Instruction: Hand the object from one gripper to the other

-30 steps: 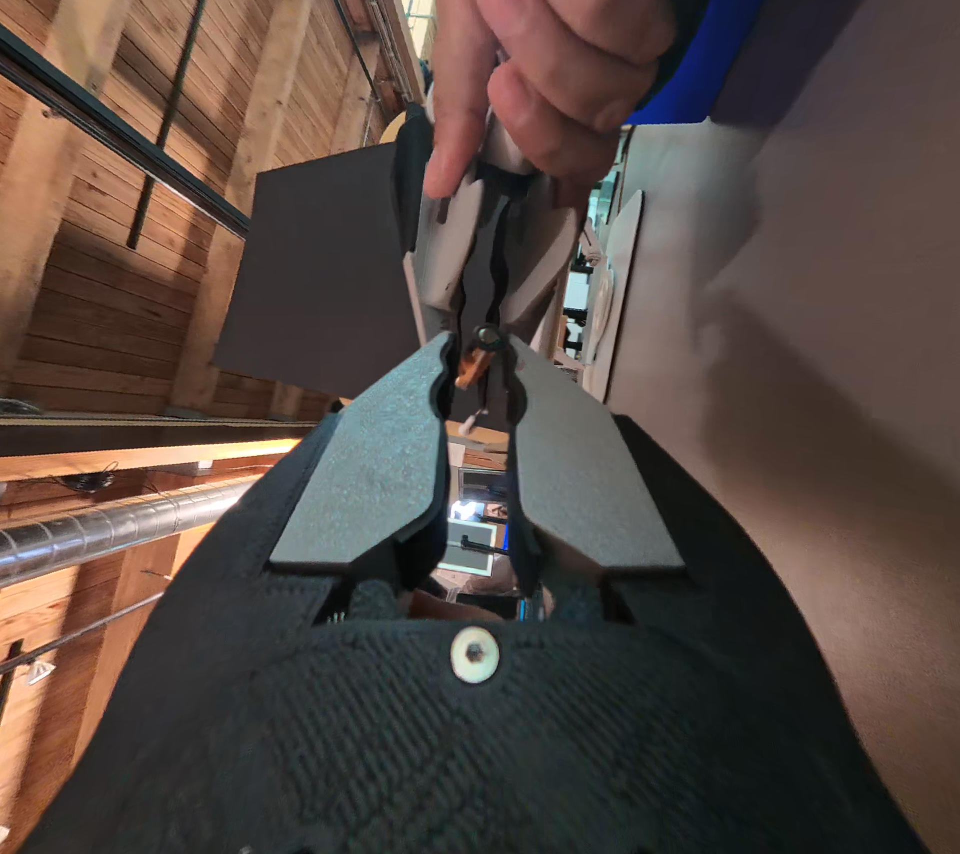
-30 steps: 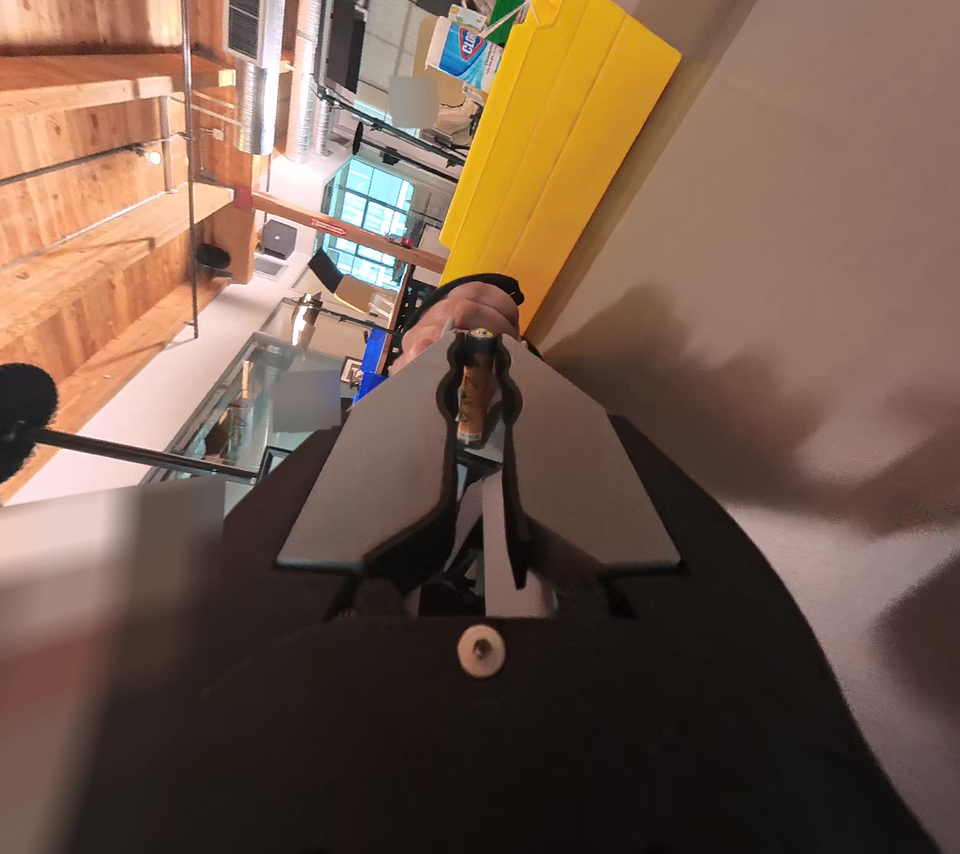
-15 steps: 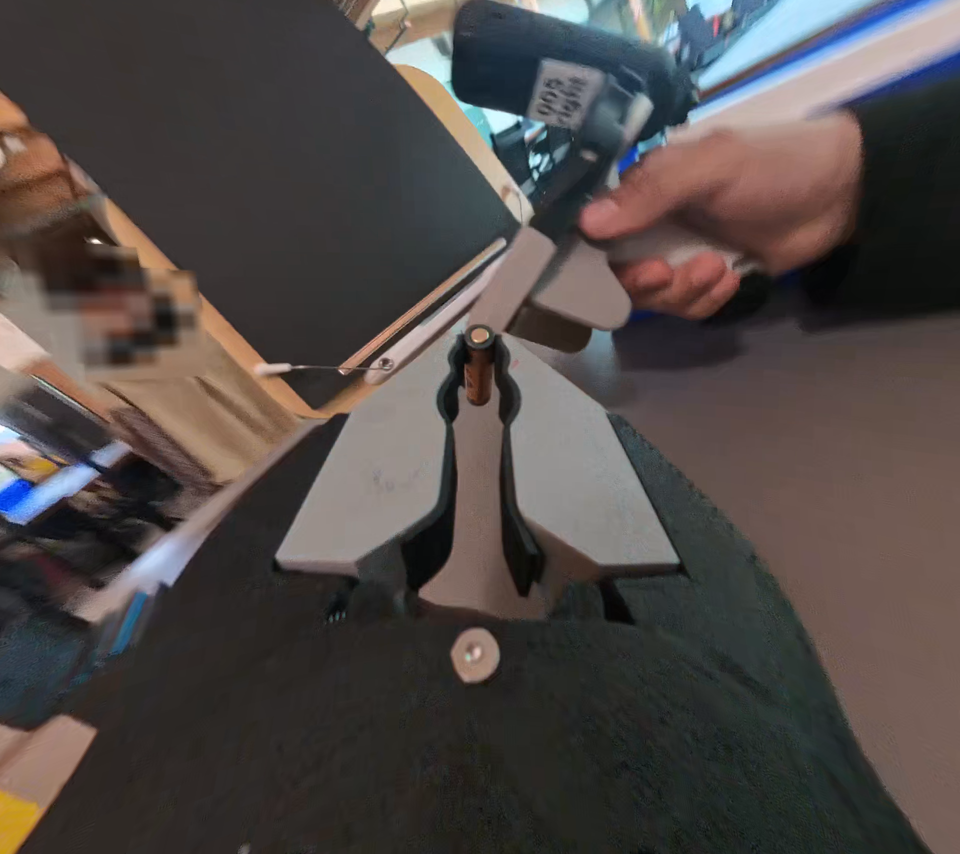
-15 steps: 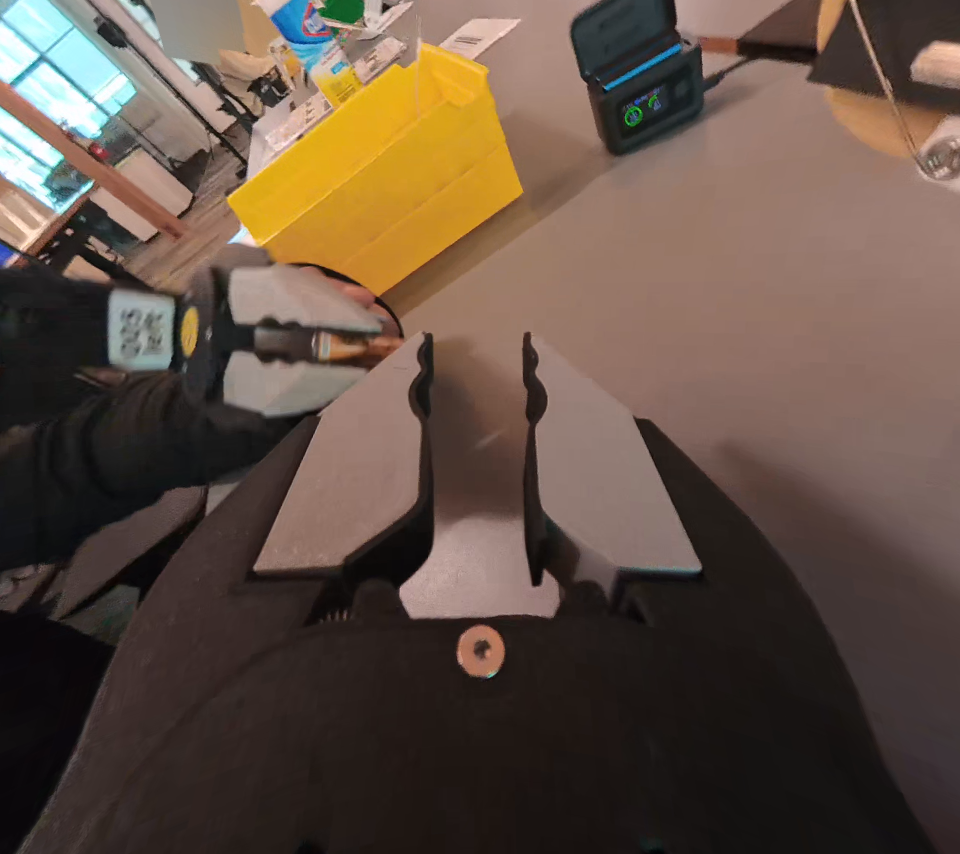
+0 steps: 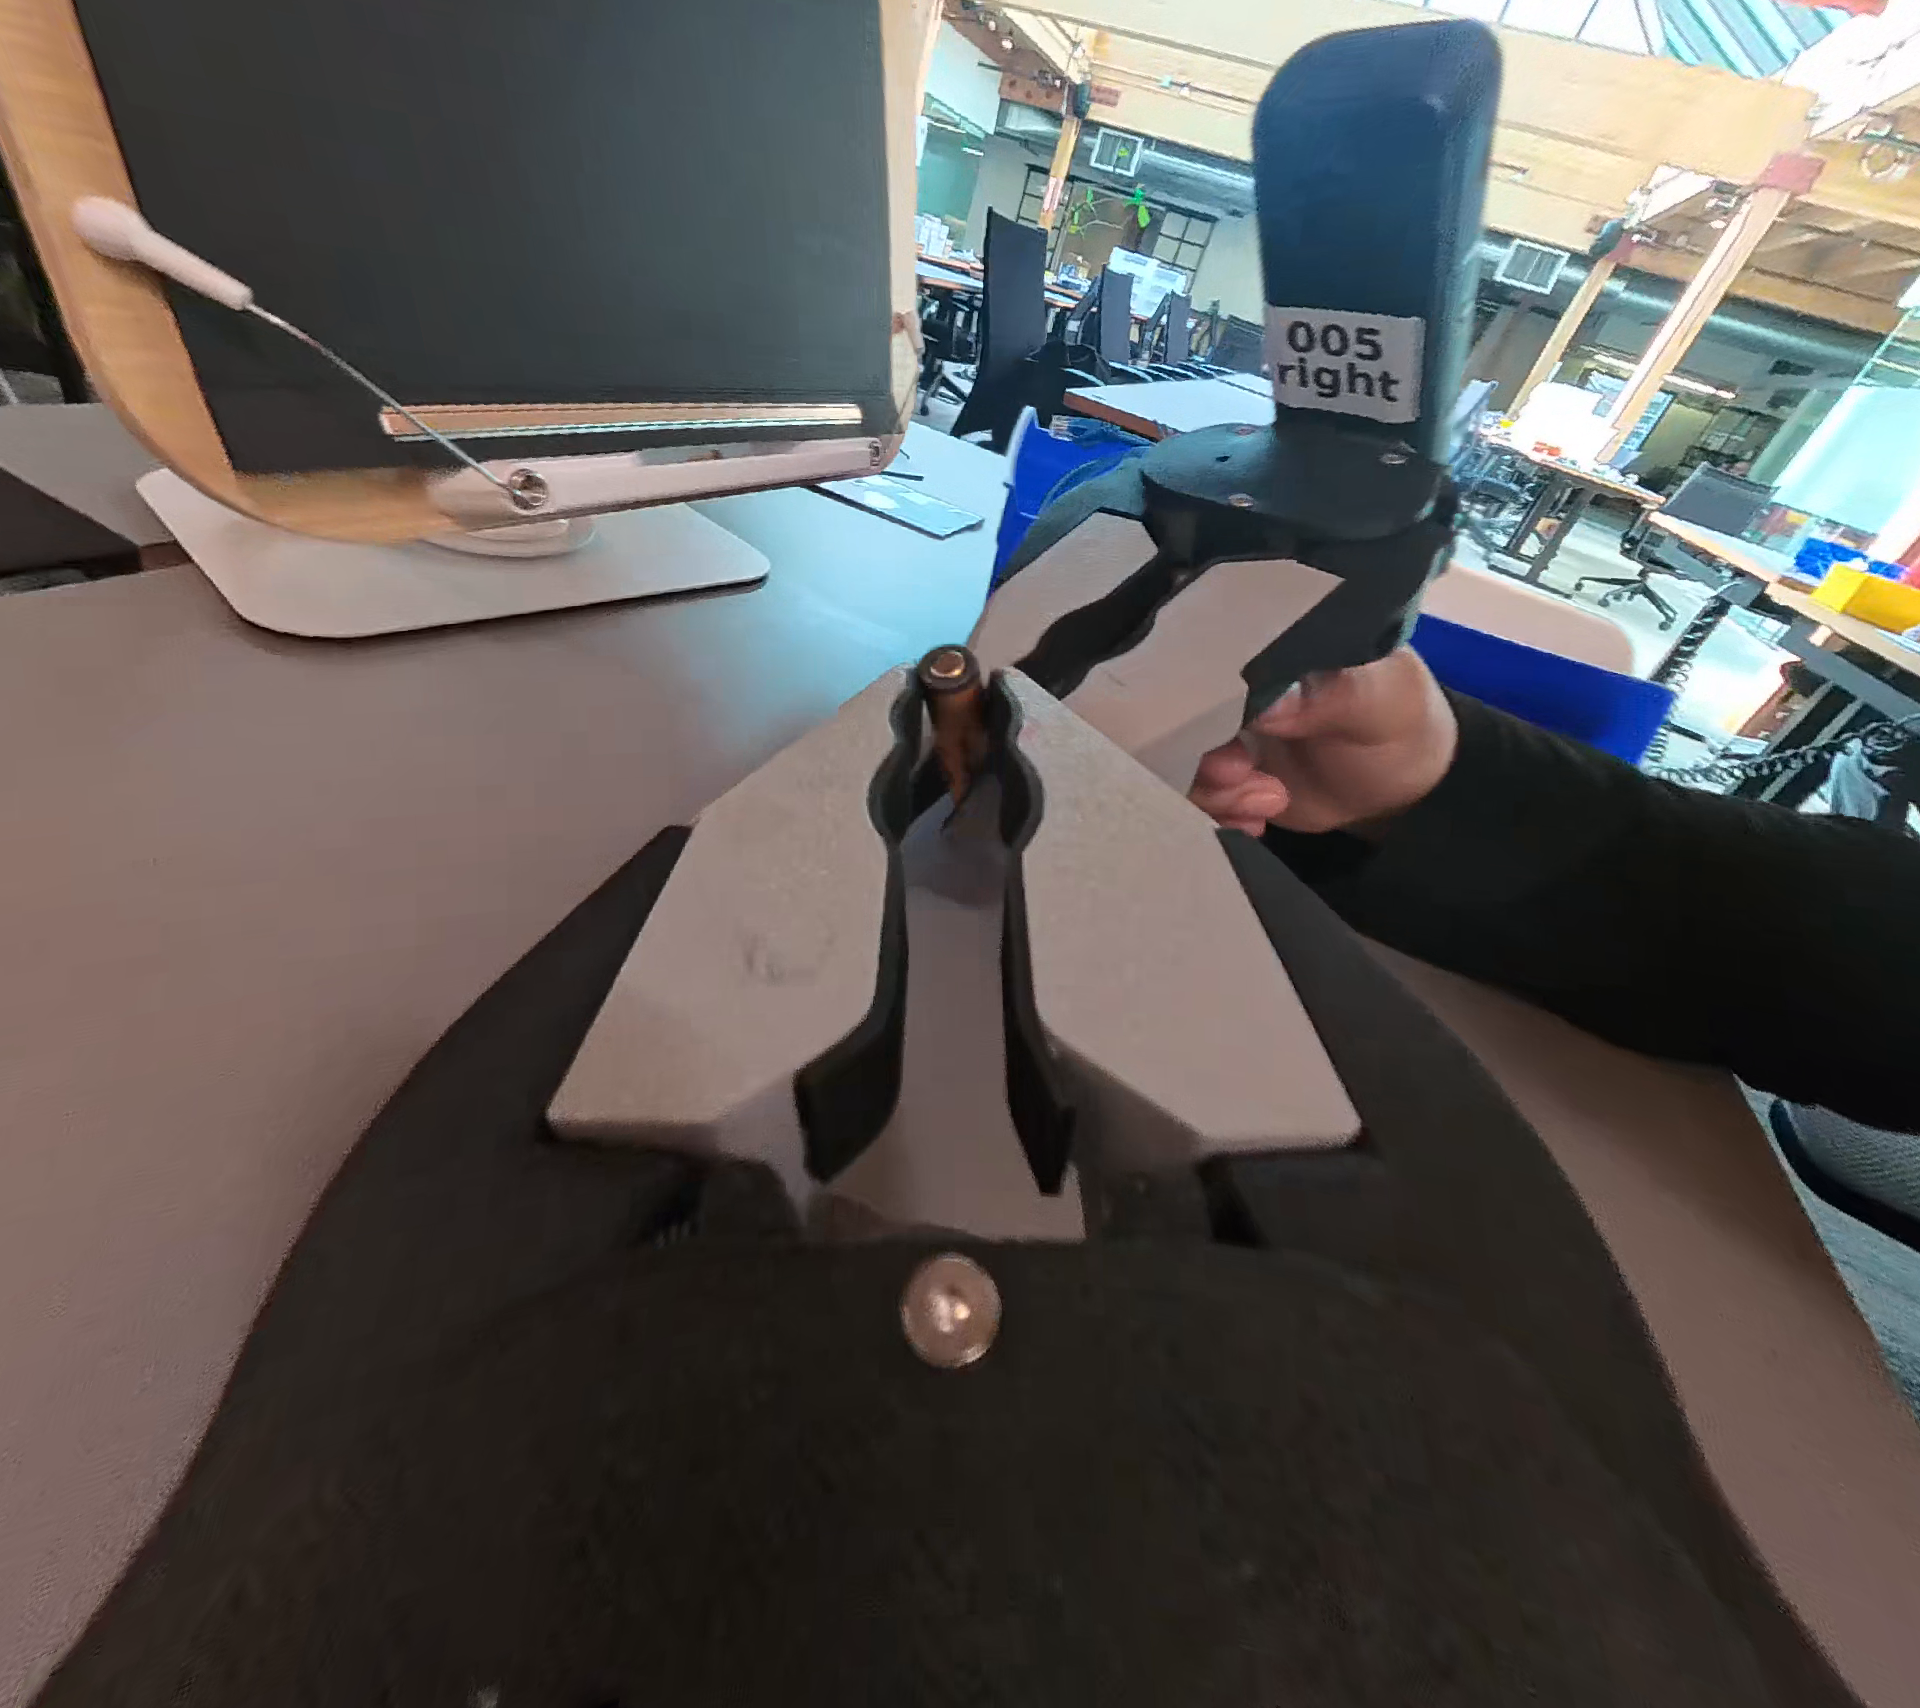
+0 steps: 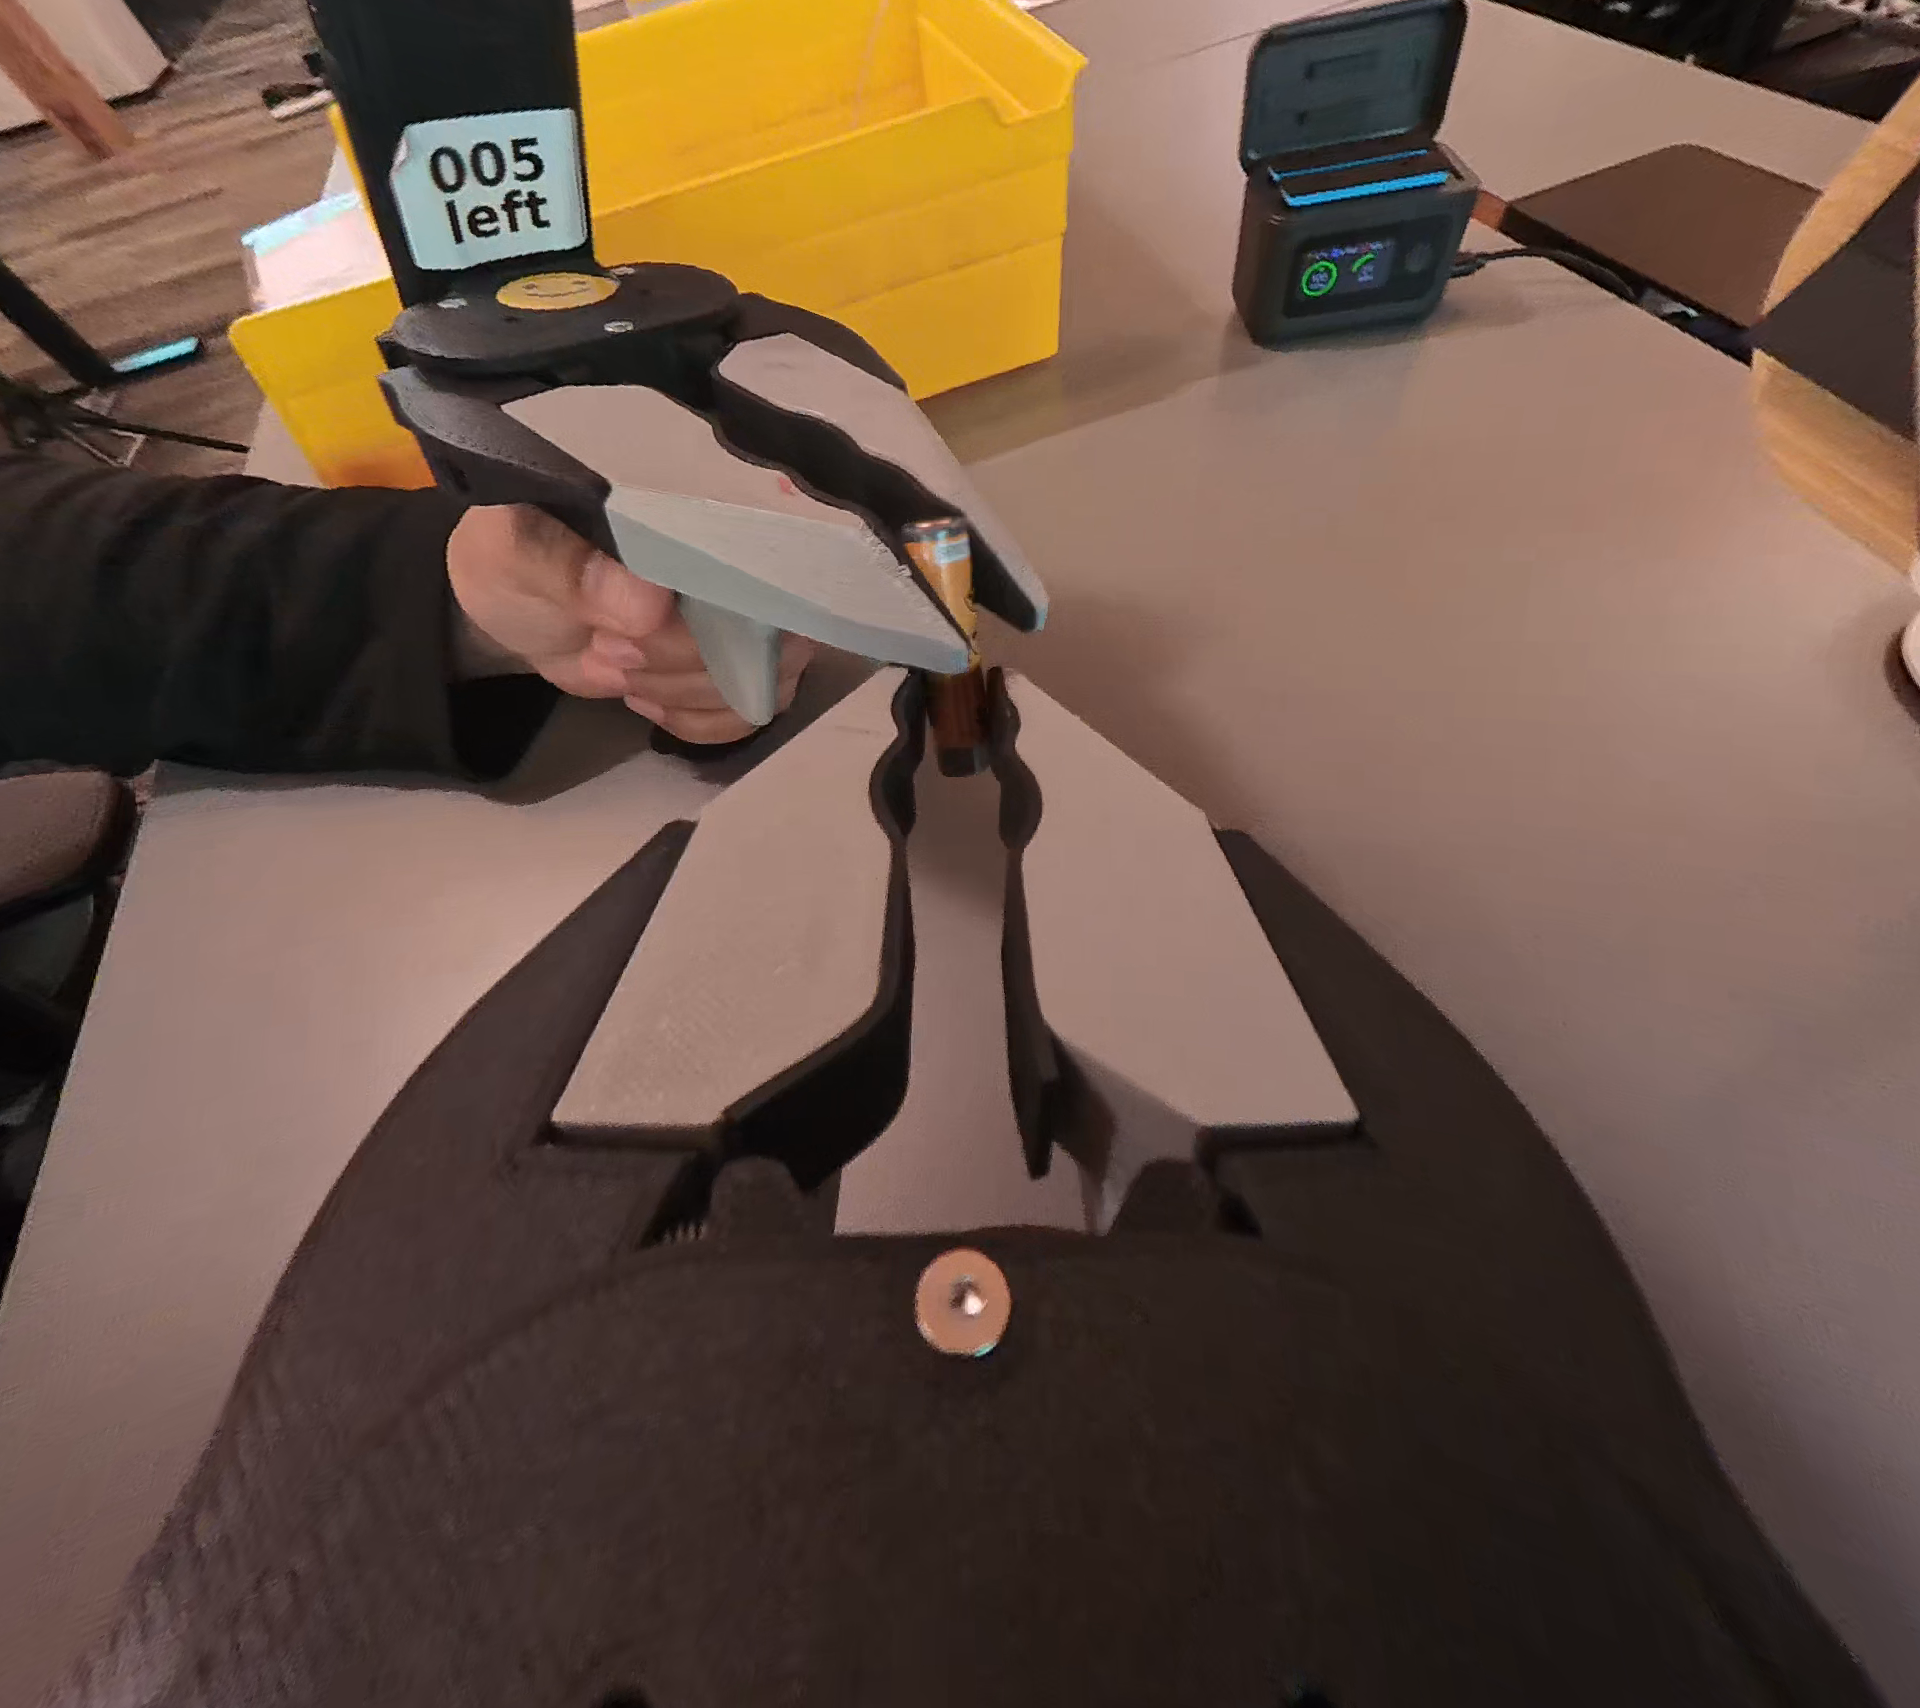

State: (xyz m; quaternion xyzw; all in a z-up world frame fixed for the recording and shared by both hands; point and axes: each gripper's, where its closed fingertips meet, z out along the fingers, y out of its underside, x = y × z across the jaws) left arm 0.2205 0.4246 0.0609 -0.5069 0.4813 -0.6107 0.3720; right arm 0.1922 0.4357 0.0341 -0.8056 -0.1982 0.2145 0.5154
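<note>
The little battery point(image 6: 951, 619) stands upright above the grey surface point(image 6: 1351, 671), pinched at its top by the left tongs point(image 6: 961, 609) and at its bottom by the right tongs point(image 6: 954, 723), both clenched on it.

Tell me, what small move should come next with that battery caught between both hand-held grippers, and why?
Probably the left hand-held gripper should ease open and let go. The AA battery stands upright, its top pinched in the left one's tips and its lower end apparently clamped by the right hand-held gripper, above the grey table. If that lower hold looks loose, tighten it first.
</note>
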